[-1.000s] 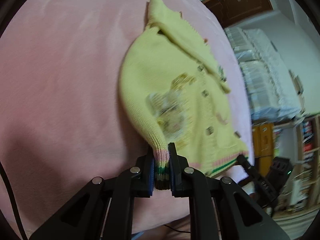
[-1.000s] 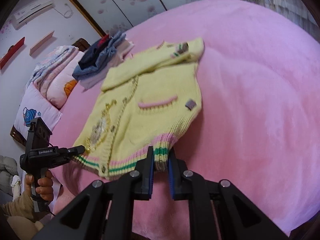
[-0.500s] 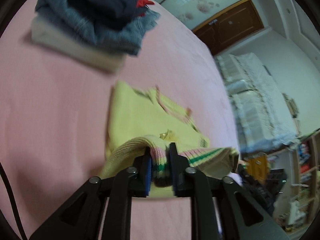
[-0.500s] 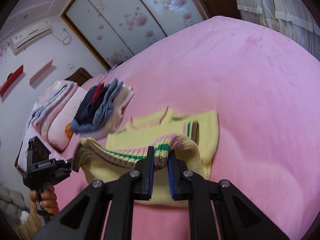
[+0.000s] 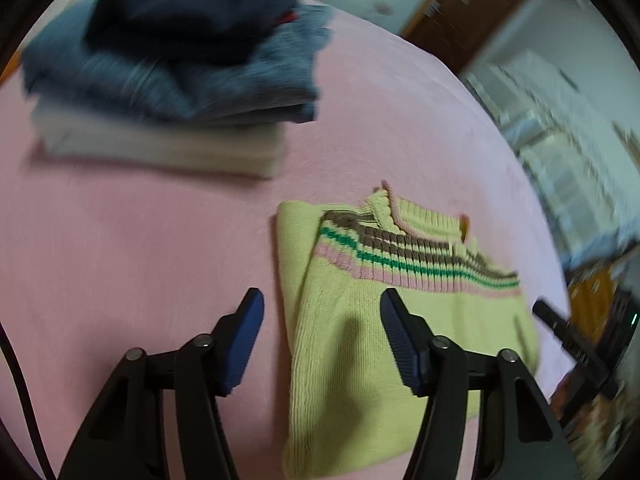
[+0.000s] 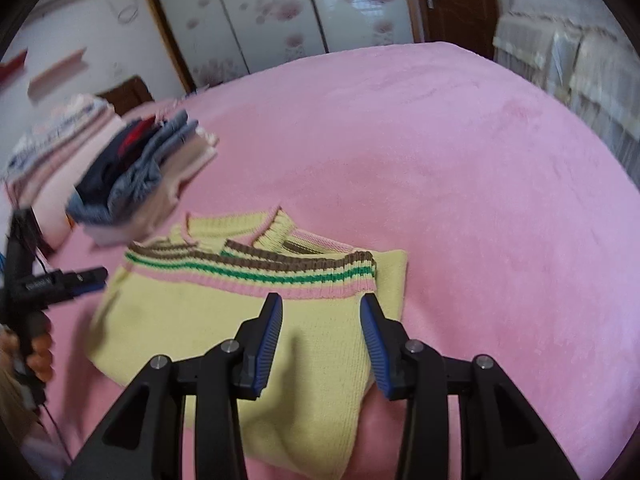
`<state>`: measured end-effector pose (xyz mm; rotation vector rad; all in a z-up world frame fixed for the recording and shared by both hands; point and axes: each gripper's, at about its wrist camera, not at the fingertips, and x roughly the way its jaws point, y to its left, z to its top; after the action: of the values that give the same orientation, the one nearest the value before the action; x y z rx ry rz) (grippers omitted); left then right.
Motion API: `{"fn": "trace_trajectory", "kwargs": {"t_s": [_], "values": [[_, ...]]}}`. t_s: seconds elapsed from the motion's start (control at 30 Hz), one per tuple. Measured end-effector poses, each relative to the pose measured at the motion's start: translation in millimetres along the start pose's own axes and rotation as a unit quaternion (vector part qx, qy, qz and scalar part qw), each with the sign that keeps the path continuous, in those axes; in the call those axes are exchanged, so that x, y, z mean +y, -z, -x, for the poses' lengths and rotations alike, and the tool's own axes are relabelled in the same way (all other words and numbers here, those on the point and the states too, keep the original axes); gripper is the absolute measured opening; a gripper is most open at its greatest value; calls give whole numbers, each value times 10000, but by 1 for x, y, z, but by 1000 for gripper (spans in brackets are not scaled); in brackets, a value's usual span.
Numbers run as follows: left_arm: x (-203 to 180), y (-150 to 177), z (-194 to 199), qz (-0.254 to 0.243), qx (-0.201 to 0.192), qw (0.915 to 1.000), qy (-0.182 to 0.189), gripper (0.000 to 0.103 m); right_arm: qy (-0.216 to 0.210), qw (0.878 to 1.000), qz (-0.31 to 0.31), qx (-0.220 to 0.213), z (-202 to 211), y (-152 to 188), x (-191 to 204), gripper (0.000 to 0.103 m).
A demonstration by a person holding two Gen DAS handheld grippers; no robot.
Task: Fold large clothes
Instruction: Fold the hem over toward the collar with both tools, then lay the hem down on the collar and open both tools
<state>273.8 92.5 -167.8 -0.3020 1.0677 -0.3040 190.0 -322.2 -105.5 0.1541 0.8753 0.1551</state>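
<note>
The yellow knit cardigan (image 6: 224,320) lies folded in half on the pink plush bedspread (image 6: 460,180), striped hem at the far edge. Left gripper (image 5: 322,312) and right gripper (image 6: 321,316) hover spread, empty. Next move, probably: grip one side for a crosswise fold.

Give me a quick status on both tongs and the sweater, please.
Left tongs open, empty. Right tongs open, empty. Yellow sweater folded in half on pink bed, striped hem up top. Folded stack beside, apart.

Pink-covered bed (image 6: 460,152); floral sliding wardrobe doors (image 6: 280,12) behind; brown wooden door (image 6: 456,0); white wall (image 6: 80,20) at left.
</note>
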Motion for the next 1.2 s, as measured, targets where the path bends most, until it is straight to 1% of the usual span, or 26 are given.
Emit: {"fn": "trace_trajectory", "kwargs": {"t_s": [0.07, 0.1, 0.13, 0.17, 0.2, 0.23, 0.3, 0.47, 0.5, 0.53, 0.57, 0.6, 0.63, 0.67, 0.7, 0.8, 0.87, 1.0, 1.07, 1.2], "values": [[-9, -4, -6, -365, 37, 9992, -167, 56, 34, 9999, 94, 58, -9, -2, 1, 41], [-13, -7, -10, -484, 56, 9985, -229, 53, 72, 9998, 124, 106, -14, -4, 1, 41], [-16, -8, -12, -567, 77, 9980, -274, 47, 129, 9998, 129, 125, -18, -8, 0, 41], [-18, -12, -17, -684, 124, 9972, -292, 44, 214, 9996, 125, 145, -21, -10, -2, 41], [-19, -15, -21, -783, 169, 9964, -280, 38, 276, 9994, 102, 161, -25, -12, -3, 41], [-21, -16, -25, -839, 199, 9958, -293, 36, 295, 9993, 28, 210, -30, -15, -7, 41], [-23, -19, -29, -1015, 220, 9939, -375, 36, 206, 9992, -101, 328, -38, -17, -14, 40], [-28, -20, -35, -1324, 231, 9895, -533, 36, 182, 9982, -235, 514, -50, -15, -25, 40], [-29, -20, -37, -1388, 226, 9883, -583, 36, 148, 9982, -247, 517, -51, -15, -26, 38], [-31, -20, -40, -1464, 214, 9870, -634, 35, 119, 9984, -220, 505, -51, -14, -25, 32], [-32, -21, -40, -1552, 183, 9853, -686, 34, 36, 9985, -182, 510, -52, -14, -24, 19], [-35, -20, -40, -1659, 137, 9831, -762, 26, -43, 9985, -128, 529, -52, -13, -22, 15], [-37, -19, -40, -1776, 81, 9799, -907, 16, 4, 9987, -64, 508, -53, -14, -19, 13], [-40, -18, -40, -1858, 45, 9774, -1008, 15, 131, 9989, 52, 455, -51, -14, -15, 8], [-42, -18, -39, -1899, -5, 9762, -1048, 14, 248, 9988, 154, 405, -50, -14, -10, 8], [-45, -17, -27, -1892, -252, 9737, -1246, 10, 425, 9985, 214, 270, -43, -15, -6, 8], [-50, -19, -18, -1889, -448, 9716, -1350, 10, 495, 9986, 159, 72, -34, -19, -7, 8], [-51, -30, -3, -1648, -688, 9738, -1408, 9, 473, 9984, -78, -290, -18, -31, -15, 7], [-50, -38, -4, -1546, -739, 9734, -1520, 9, 491, 9980, -114, -377, -17, -38, -16, 7], [-49, -48, -25, -1431, -714, 9715, -1751, 9, 564, 9976, -190, -363, -33, -52, -17, 7]]}}
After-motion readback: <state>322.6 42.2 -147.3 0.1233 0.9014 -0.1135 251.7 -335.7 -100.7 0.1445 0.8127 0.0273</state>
